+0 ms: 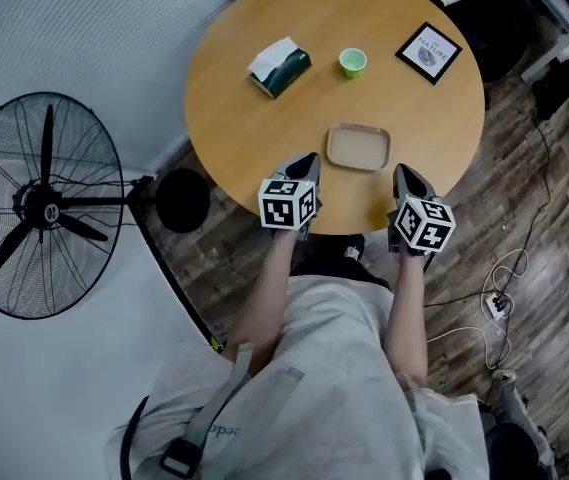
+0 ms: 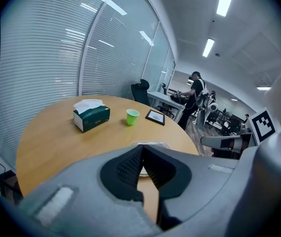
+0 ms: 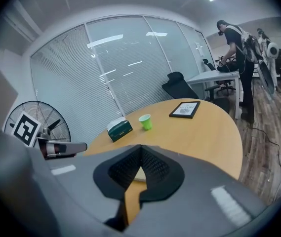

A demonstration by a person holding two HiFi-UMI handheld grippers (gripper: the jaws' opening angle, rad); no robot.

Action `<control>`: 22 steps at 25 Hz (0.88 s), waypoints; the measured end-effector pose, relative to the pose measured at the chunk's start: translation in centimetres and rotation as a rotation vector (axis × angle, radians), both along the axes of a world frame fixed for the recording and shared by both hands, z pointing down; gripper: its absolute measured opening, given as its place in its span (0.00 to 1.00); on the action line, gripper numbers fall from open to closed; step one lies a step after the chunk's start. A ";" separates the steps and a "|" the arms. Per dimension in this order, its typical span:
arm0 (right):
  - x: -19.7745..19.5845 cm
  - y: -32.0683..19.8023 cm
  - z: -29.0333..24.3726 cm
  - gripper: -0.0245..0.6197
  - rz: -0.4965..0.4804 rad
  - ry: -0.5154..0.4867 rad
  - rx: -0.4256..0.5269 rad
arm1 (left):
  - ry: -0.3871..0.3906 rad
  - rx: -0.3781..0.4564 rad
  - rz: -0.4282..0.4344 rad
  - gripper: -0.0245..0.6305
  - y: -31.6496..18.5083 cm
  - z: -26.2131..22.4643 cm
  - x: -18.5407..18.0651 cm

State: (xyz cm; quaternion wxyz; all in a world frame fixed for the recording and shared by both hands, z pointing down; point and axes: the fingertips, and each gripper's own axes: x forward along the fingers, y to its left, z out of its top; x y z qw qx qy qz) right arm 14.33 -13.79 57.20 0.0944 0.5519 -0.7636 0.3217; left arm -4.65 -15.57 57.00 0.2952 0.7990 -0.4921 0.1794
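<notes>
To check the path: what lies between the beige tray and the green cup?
Nothing. In the head view, the table between the beige tray and the green cup is bare wood.

**Empty beige tray near the front edge of a round table**

A shallow beige tray lies flat and right way up on a round wooden table. It is a rounded rectangle with soft corners and a low raised rim. Its inside is plain, the same pale colour as the rim, and holds nothing. The tray sits close to the table's near edge, its longer sides running left to right in the head view. It lies between the left gripper and the right gripper, just beside their tips, with no contact showing. In each gripper view, only a sliver of the tray shows beyond the closed jaws.
</notes>
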 end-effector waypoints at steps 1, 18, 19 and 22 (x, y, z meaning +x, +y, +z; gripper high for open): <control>0.2 -0.5 -0.1 0.03 0.002 0.007 0.001 | 0.005 -0.001 0.002 0.05 -0.5 0.1 0.1; -0.1 -5.0 2.1 0.04 0.001 0.074 -0.064 | -0.035 -0.080 0.053 0.05 -5.5 4.0 1.0; 0.0 -5.1 2.4 0.04 -0.001 0.082 -0.070 | -0.038 -0.085 0.054 0.05 -5.6 4.3 1.2; 0.1 -5.1 3.3 0.04 0.003 0.098 -0.090 | -0.055 -0.101 0.055 0.05 -5.7 5.3 1.5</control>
